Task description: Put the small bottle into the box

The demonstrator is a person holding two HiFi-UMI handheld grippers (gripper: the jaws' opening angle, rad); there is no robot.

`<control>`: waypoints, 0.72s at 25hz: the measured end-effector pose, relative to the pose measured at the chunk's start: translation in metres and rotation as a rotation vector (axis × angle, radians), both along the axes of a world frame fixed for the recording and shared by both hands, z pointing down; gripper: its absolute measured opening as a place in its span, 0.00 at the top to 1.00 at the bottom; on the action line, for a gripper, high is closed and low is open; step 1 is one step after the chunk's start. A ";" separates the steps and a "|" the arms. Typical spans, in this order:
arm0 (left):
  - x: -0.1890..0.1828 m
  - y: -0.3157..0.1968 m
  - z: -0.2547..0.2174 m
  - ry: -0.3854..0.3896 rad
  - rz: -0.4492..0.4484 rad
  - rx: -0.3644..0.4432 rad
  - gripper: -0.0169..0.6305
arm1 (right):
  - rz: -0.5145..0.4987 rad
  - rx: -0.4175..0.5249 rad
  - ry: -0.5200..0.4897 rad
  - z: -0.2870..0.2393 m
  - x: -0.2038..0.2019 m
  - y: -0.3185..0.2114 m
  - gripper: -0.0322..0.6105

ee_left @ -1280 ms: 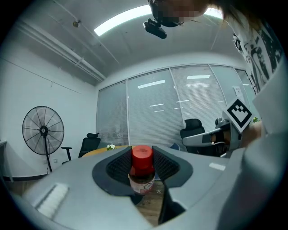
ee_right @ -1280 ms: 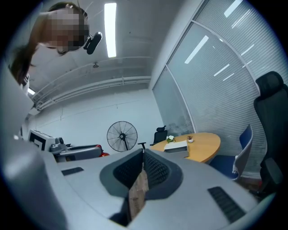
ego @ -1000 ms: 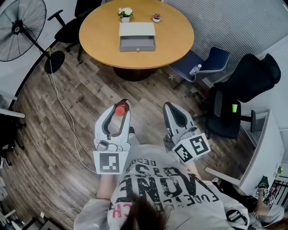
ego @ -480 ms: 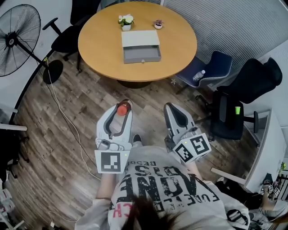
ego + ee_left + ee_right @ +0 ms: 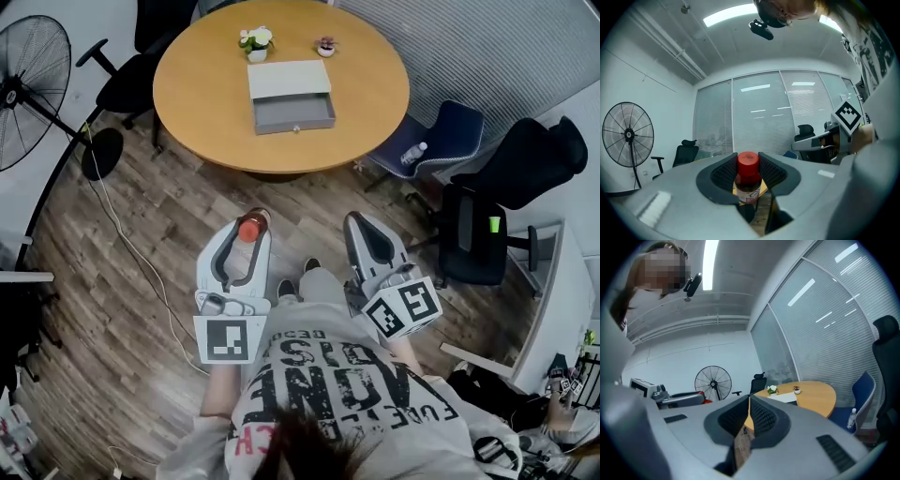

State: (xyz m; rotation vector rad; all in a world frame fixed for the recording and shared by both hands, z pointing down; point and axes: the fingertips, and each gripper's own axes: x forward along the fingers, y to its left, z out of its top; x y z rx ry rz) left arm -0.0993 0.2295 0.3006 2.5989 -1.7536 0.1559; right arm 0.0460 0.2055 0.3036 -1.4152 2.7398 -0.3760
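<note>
Gripped in the left tongs (image 5: pixel 250 223): the small bottle (image 5: pixel 748 180), upright between the ribbed pads, red cap on top, pale label on dark glass. Tongs partly spread, pressed on the bottle from both sides. Held over the wooden floor (image 5: pixel 169 234), in front of the person's body, well apart from the round bench (image 5: pixel 366 84) at the far side.

Right tongs (image 5: pixel 749 401) pressed together with nothing between them, just right of the left pair and at about the same height.

On the bench, near its middle: the grey box (image 5: pixel 288 79), drawer pulled out toward the near side, inside bare as far as can be told. Just beyond the box, at the far edge, a white pot of flowers (image 5: pixel 255 39) and a smaller pot (image 5: pixel 325 45).

Far left on the floor, a standing fan (image 5: pixel 33 94). Right of the bench, a blue chair (image 5: pixel 450 131) with a clear water bottle (image 5: pixel 412 152) lying on the seat.
</note>
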 end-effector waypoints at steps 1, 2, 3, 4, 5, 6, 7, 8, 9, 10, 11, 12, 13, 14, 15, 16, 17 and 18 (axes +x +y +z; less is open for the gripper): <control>0.000 -0.003 0.001 0.000 -0.002 -0.005 0.75 | -0.002 -0.003 0.001 0.001 0.000 -0.004 0.93; 0.000 -0.007 0.002 0.004 -0.005 -0.010 0.75 | -0.004 -0.007 -0.001 0.003 0.000 -0.008 0.93; 0.000 -0.011 0.003 0.009 -0.009 -0.013 0.75 | -0.005 -0.011 -0.004 0.004 -0.001 -0.013 0.93; 0.000 -0.016 0.004 0.009 -0.012 -0.015 0.75 | -0.007 -0.016 -0.007 0.006 -0.001 -0.018 0.93; -0.001 -0.021 0.004 0.004 -0.014 -0.013 0.75 | -0.010 -0.020 -0.009 0.007 -0.001 -0.024 0.93; -0.001 -0.026 0.005 -0.001 -0.018 -0.011 0.75 | -0.014 -0.023 -0.011 0.008 -0.001 -0.030 0.93; -0.002 -0.032 0.006 -0.001 -0.025 -0.015 0.75 | -0.018 -0.024 -0.013 0.009 -0.001 -0.037 0.93; -0.002 -0.039 0.007 0.001 -0.033 -0.020 0.75 | -0.022 -0.025 -0.015 0.010 -0.001 -0.045 0.93; -0.002 -0.047 0.007 0.001 -0.040 -0.019 0.75 | -0.027 -0.026 -0.016 0.011 0.000 -0.053 0.93; -0.002 -0.055 0.007 -0.001 -0.045 -0.014 0.75 | -0.032 -0.026 -0.016 0.012 0.001 -0.061 0.93; -0.001 -0.064 0.006 -0.002 -0.050 -0.008 0.75 | -0.037 -0.025 -0.017 0.011 0.002 -0.070 0.93; 0.000 -0.073 0.005 -0.002 -0.055 -0.003 0.75 | -0.043 -0.025 -0.017 0.011 0.004 -0.080 0.93; 0.002 -0.082 0.003 -0.003 -0.059 0.001 0.75 | -0.048 -0.023 -0.017 0.010 0.005 -0.089 0.93; 0.005 -0.092 0.002 -0.006 -0.062 0.003 0.75 | -0.054 -0.022 -0.016 0.009 0.007 -0.099 0.93; 0.007 -0.101 0.001 -0.009 -0.066 0.006 0.75 | -0.060 -0.020 -0.016 0.008 0.009 -0.110 0.93; 0.009 -0.110 0.000 -0.009 -0.073 0.009 0.75 | -0.066 -0.019 -0.015 0.008 0.012 -0.120 0.93; 0.011 -0.119 -0.001 -0.006 -0.082 0.011 0.75 | -0.072 -0.019 -0.013 0.008 0.014 -0.130 0.93; 0.013 -0.128 -0.002 -0.002 -0.091 0.012 0.75 | -0.079 -0.018 -0.012 0.007 0.016 -0.140 0.93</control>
